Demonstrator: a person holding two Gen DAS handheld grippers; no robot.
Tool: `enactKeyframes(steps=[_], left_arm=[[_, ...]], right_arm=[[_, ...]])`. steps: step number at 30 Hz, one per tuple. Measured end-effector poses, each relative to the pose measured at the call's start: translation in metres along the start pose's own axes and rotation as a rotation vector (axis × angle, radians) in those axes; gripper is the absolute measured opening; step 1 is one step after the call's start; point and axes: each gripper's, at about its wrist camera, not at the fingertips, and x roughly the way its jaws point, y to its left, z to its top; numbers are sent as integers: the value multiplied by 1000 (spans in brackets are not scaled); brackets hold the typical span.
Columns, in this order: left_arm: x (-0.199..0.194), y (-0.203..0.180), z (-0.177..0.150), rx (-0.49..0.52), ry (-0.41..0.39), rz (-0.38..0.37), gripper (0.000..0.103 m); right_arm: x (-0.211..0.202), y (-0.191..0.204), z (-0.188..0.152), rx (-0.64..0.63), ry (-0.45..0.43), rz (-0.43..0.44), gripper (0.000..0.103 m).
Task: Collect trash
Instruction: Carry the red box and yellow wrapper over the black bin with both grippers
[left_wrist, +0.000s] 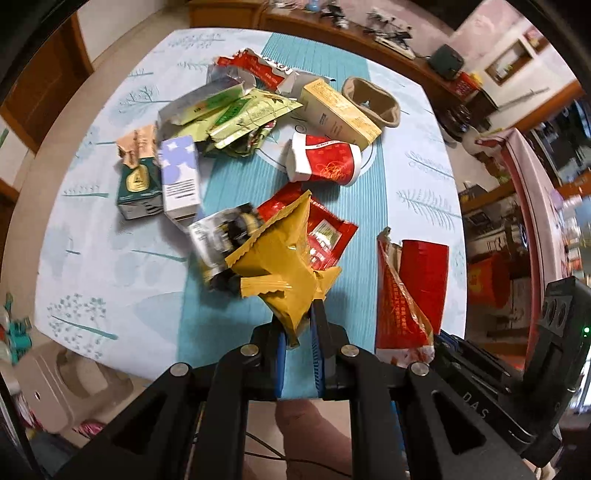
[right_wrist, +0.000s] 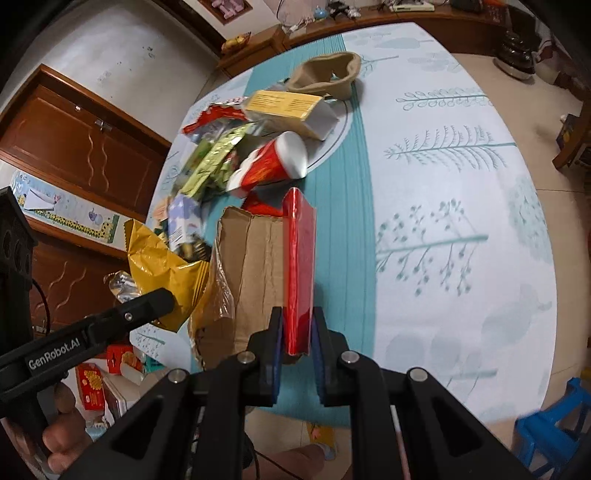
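Two tools are at work above a round desk (left_wrist: 110, 236) covered in a pale cloth printed with teal trees and a teal stripe down the middle. The left tool (left_wrist: 297, 325) has its blue-padded jaws clamped on the lower end of a crinkled yellow foil wrapper (left_wrist: 280, 266), which stands up out of the grip, clear of the cloth. The right tool (right_wrist: 297, 332) pinches the bottom edge of a flattened red carton with a torn brown cardboard inside (right_wrist: 266, 273) (its glossy red face is edge-on to that camera), and holds it upright beside the yellow wrapper.

Loose litter lies on the desk beyond them: a crushed red-and-white paper cup (left_wrist: 325, 160) on its side, a long yellow-and-white box (left_wrist: 340, 110) behind it, a squashed brown paper cup (left_wrist: 373, 99) at the far edge, green-and-gold foil packets (left_wrist: 243, 118) in a heap, a white-and-lilac box (left_wrist: 181, 173) touching a dark green box (left_wrist: 138, 184), and a red foil sachet (left_wrist: 325, 236) under the held wrapper.
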Motion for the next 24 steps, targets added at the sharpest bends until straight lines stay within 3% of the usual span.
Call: enactKeyframes(steps=[14, 24], left_arm=[[-52, 88, -85, 121, -18, -30, 10], [-22, 107, -140, 191, 68, 17, 10]], right_arm=[[-15, 80, -126, 105, -108, -54, 13], [9, 86, -196, 166, -20, -87, 13]])
